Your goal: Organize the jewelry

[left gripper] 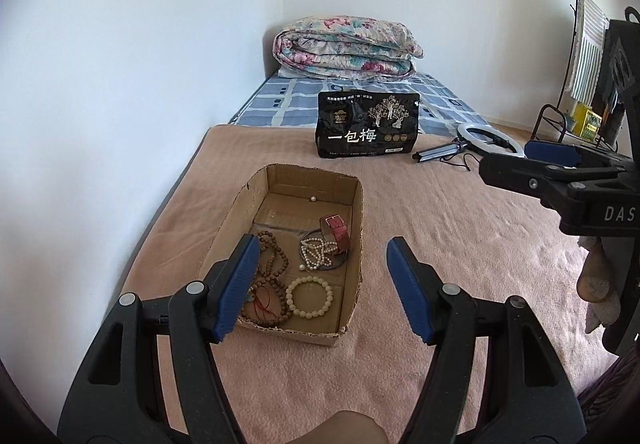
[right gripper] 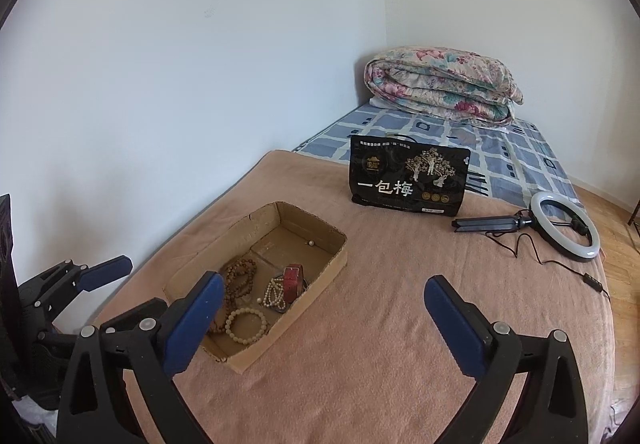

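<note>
A shallow cardboard box [left gripper: 356, 204] [right gripper: 320, 268] sits on a pink blanket. It holds a brown bead necklace [left gripper: 276, 264] [right gripper: 240, 276], a cream bead bracelet [left gripper: 309, 297] [right gripper: 246, 325], a white pearl string [left gripper: 316, 250] [right gripper: 274, 294], a red strap watch [left gripper: 336, 232] [right gripper: 292, 280] and a single pearl [left gripper: 313, 198] [right gripper: 310, 242]. My left gripper [left gripper: 320, 276] is open and empty above the box's near end. My right gripper [right gripper: 324, 308] is open and empty, to the right of the box; it also shows in the left wrist view [left gripper: 556, 160].
A black snack bag [left gripper: 368, 124] [right gripper: 408, 176] stands behind the box. A ring light on a folded tripod [left gripper: 488, 140] [right gripper: 560, 228] lies at the right with its cable. A folded floral quilt [left gripper: 344, 48] [right gripper: 440, 88] lies at the bed's far end. A wall runs along the left.
</note>
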Demonstrator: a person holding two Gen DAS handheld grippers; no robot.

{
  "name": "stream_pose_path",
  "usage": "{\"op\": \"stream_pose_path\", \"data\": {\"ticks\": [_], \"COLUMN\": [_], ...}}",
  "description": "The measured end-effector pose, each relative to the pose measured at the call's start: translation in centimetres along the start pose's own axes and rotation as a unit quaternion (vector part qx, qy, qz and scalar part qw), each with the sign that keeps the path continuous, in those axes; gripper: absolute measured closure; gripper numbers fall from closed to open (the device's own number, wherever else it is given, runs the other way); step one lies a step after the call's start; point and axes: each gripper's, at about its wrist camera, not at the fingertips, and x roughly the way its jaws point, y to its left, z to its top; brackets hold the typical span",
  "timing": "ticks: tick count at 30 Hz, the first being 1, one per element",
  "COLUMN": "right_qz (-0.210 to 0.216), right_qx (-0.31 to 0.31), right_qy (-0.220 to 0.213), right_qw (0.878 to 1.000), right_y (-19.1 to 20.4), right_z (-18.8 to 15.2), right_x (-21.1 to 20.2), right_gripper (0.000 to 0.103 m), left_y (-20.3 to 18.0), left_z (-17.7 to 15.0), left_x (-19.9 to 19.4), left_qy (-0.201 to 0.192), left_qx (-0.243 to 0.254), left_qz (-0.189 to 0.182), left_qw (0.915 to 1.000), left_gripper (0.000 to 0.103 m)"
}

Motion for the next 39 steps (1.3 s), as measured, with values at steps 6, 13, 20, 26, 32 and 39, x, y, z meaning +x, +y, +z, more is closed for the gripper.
{"op": "stream_pose_path", "data": {"ticks": [6, 13, 20, 26, 32, 39], "right_qz": [0.001, -0.008, -0.018, -0.026, -0.035, -0.042], "right_qx": [0.006, 0.004, 0.011, 0.02, 0.025, 0.034], "right_qy": [-0.002, -0.008, -0.018, -0.014, -0.011, -0.01], "right_qw": [1.0, 1.0, 1.0, 0.999, 0.999, 0.999], "right_y": [-1.5, -2.3, -2.5, -3.2, -3.9, -4.6], "right_z": [-2.0, -3.5, -3.9, -4.3, -4.6, -4.9], "right_x": [-1.3, -1.6, -1.8, -1.5, -1.2, -1.2], "right_gripper": [0.0, 0.0, 0.0, 0.0, 0.0, 0.0], "left_y": [-0.5, -0.5, -0.6, -0.8, -1.1, -2.1], "left_z": [-0.6, -0.7, -0.9, -0.7, -0.7, -1.0], "left_x": [-0.7, -1.6, -1.9, -1.8, -1.4, -1.2], "left_qy": [-0.006, -0.026, -0.026, -0.027, -0.018, -0.019], "left_qx": [-0.001, 0.005, 0.018, 0.01, 0.006, 0.034], "left_qz": [0.014, 0.024, 0.025, 0.025, 0.037, 0.048], "left_qw": [0.9999, 0.9994, 0.9992, 0.9993, 0.9991, 0.9981], "left_gripper": [0.022, 0.012, 0.009, 0.002, 0.001, 0.001]}}
